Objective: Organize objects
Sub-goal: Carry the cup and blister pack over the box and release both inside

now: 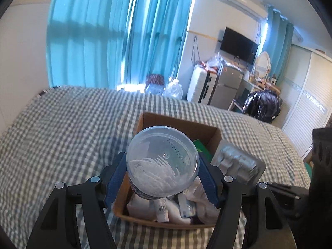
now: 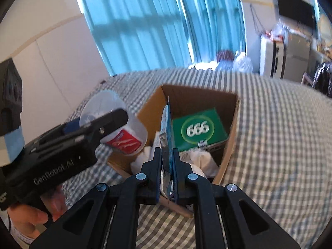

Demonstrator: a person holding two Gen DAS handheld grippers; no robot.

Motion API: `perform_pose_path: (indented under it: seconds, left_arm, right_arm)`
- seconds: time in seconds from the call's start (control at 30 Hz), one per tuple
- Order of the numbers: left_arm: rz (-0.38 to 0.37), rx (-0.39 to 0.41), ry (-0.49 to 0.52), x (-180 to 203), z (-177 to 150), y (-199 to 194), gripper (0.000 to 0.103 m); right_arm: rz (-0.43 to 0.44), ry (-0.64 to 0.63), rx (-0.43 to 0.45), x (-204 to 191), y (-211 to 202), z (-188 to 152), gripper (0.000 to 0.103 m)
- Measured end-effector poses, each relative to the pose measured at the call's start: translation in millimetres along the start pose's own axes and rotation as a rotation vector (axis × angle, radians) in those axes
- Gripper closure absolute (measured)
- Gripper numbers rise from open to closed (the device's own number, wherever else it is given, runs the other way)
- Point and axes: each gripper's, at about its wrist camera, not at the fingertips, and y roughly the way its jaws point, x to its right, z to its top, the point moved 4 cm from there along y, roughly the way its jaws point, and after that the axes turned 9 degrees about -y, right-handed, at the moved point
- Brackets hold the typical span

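Two claws over the box (image 2: pixel 232 124): left (image 1: pixel 162 164) clamps a clear tub (image 1: pixel 162 161), right (image 2: pixel 167 155) pinches a blister pack (image 2: pixel 166 128).

- My left wrist camera looks down along its fingers, close above the cardboard box (image 1: pixel 186 124) on the bed (image 1: pixel 62 134), facing the curtains (image 1: pixel 103 31).
- My right wrist camera sits just right of it, tilted down at the same box (image 2: pixel 207 97).
- Both share box, bed, curtains.
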Motion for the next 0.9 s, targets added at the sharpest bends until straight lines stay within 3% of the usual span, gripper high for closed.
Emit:
perform_pose_path:
  seconds: [0.17,0.33,0.4,0.47,0.6,0.67,0.73,0.9]
  left_arm:
    - [0.019,-0.039,0.012,-2,-10,33,0.034]
    - [0.018,-0.054,0.019,1,-14,49,0.034]
    - [0.036,-0.029,0.042,6,-11,50,0.033]
    - [0.042,-0.018,0.041,8,-6,49,0.033]
    - [0.028,-0.011,0.027,8,8,38,0.032]
    - [0.035,0.004,0.037,9,14,27,0.027]
    - [0.040,0.018,0.047,10,18,16,0.022]
    - [0.065,0.065,0.048,18,33,-29,0.018]
  right_arm:
    - [0.052,-0.002,-0.040,8,34,-14,0.094]
    - [0.062,0.020,-0.012,16,39,-15,0.094]
    - [0.043,0.020,0.012,20,33,-13,0.089]
    - [0.019,0.021,0.036,25,27,-9,0.065]
    - [0.004,0.051,0.085,36,10,2,0.059]
    - [-0.012,0.058,0.111,39,-1,8,0.046]
    - [-0.014,0.068,0.140,40,-18,15,0.041]
    - [-0.067,0.032,0.185,24,-66,38,0.039]
